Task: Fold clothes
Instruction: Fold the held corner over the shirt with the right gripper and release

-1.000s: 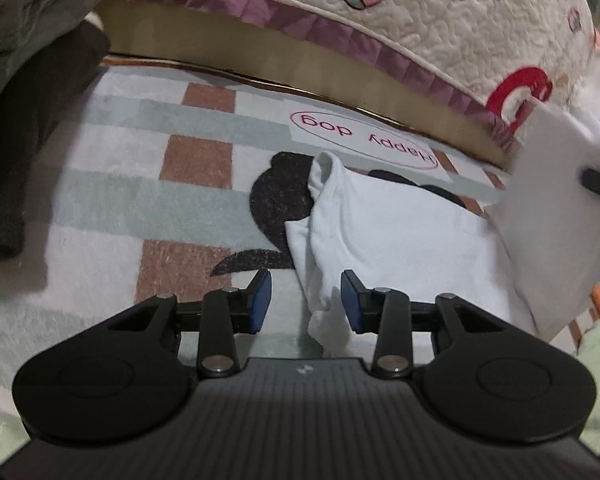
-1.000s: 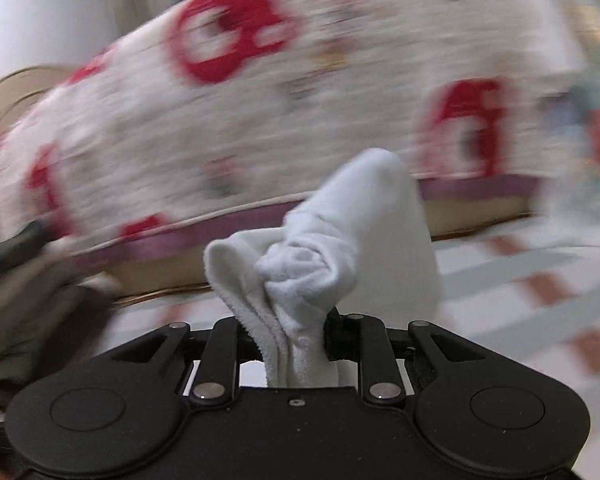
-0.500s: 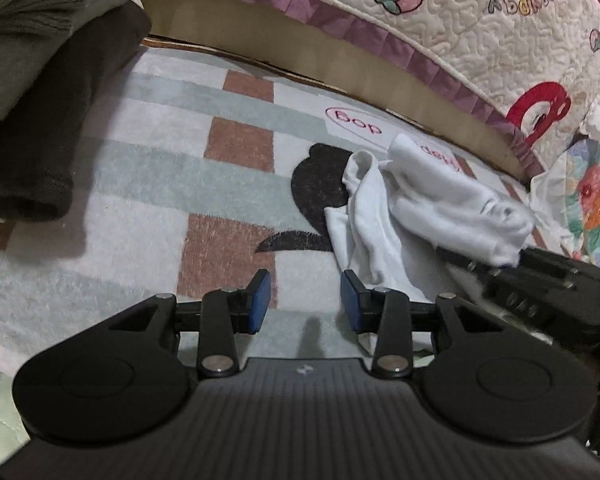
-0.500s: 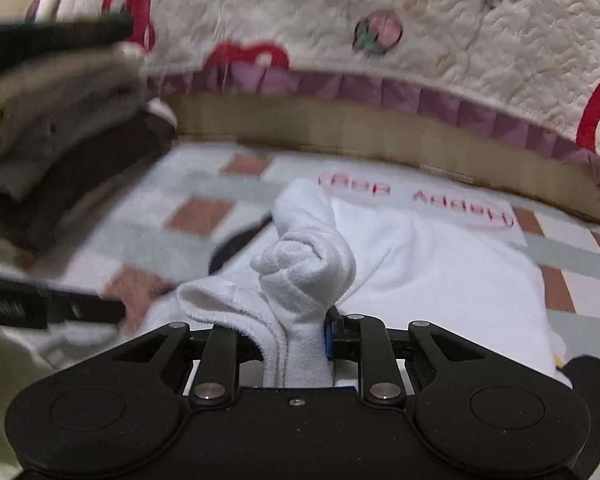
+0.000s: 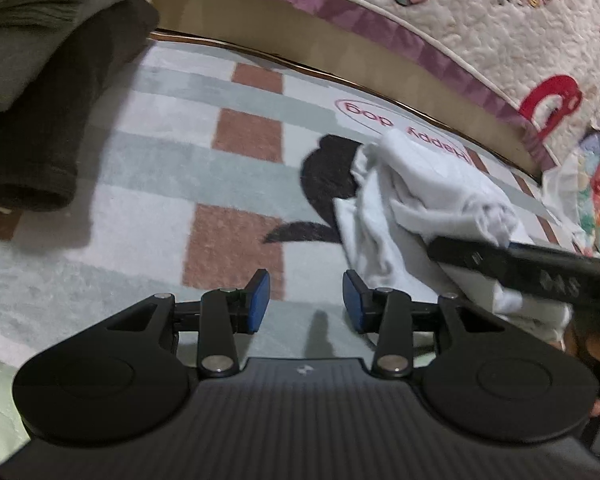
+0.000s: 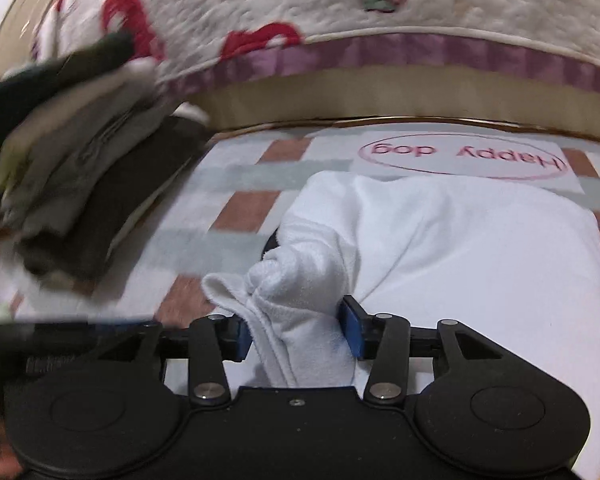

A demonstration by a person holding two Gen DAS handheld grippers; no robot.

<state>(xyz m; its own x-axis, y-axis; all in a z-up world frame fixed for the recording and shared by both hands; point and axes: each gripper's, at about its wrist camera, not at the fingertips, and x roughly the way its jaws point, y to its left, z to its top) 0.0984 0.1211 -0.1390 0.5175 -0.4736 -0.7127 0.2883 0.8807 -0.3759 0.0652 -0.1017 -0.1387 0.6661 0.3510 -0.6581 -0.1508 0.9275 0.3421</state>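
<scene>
Left wrist view
Surface: a checked rug (image 5: 148, 184) in pale green, white and brown squares, with a black dog figure and a "Happy dog" label (image 5: 400, 120) printed on it.
Room: a quilted bedspread (image 5: 480, 20) with red shapes and a purple frill hangs over the far edge of the rug; a stack of dark and grey folded clothes (image 5: 40, 92) sits at the left.
Left tongs (image 5: 302, 300): blue pads apart, nothing between them, over bare rug.
White garment (image 5: 420, 200): bunched on the rug to the right of the left tongs, partly over the dog figure and the label's end.
Hard to make out: the right tongs' body crosses the lower right as a dark, blurred bar; the garment's lower part is hidden behind it.
Open room: bare rug lies between the stack and the garment.

Right wrist view
Right tongs (image 6: 296, 334): clamped on a twisted fold of the white garment (image 6: 460, 248).
Garment: its broad part is spread on the rug (image 6: 240, 176), just below the label (image 6: 464, 156).
Edges: the bedspread (image 6: 420, 8) borders the far side; the folded clothes (image 6: 92, 184) at left are blurred.
Cut off: the garment runs out of view at lower right.
</scene>
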